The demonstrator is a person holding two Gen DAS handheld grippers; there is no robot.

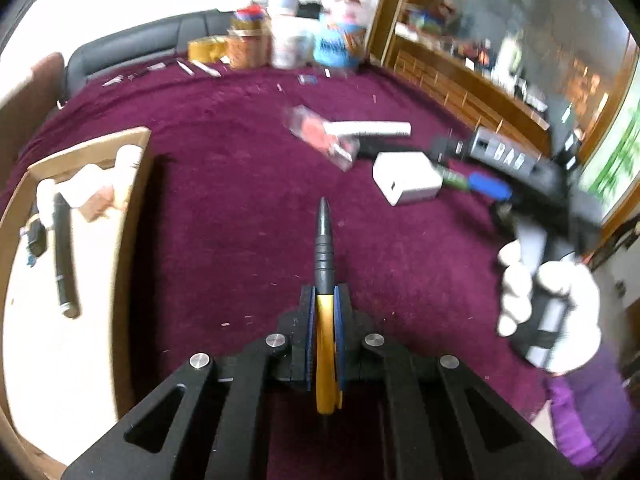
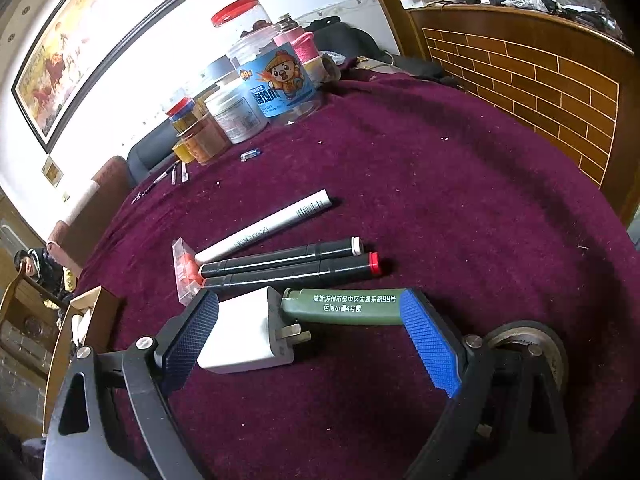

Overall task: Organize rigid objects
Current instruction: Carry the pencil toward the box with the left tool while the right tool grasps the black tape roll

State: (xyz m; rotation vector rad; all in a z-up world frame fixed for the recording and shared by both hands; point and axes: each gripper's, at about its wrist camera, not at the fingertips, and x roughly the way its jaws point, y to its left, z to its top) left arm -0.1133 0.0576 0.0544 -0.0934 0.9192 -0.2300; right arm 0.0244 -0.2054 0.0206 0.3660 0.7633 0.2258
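My left gripper (image 1: 324, 296) is shut on a yellow-and-black pen (image 1: 323, 248), whose dark tip points forward above the maroon tablecloth (image 1: 240, 200). A cardboard box (image 1: 136, 200) lies to its left with a black marker (image 1: 64, 264) inside. My right gripper (image 2: 310, 300) stands open low over the cloth. Its blue pads flank a white charger (image 2: 244, 336) and a green lighter (image 2: 352, 306); I cannot tell if they touch. Just beyond lie two black markers (image 2: 288, 258), a white tube (image 2: 268, 226) and a clear packet (image 2: 185, 268).
Jars and tubs (image 2: 276, 80) crowd the far edge of the table, with small tools (image 2: 176, 176) nearby. A wooden brick-patterned counter (image 2: 540, 92) stands to the right. A round metal object (image 2: 528, 344) sits behind the right finger. A gloved hand (image 1: 552, 312) holds the right gripper.
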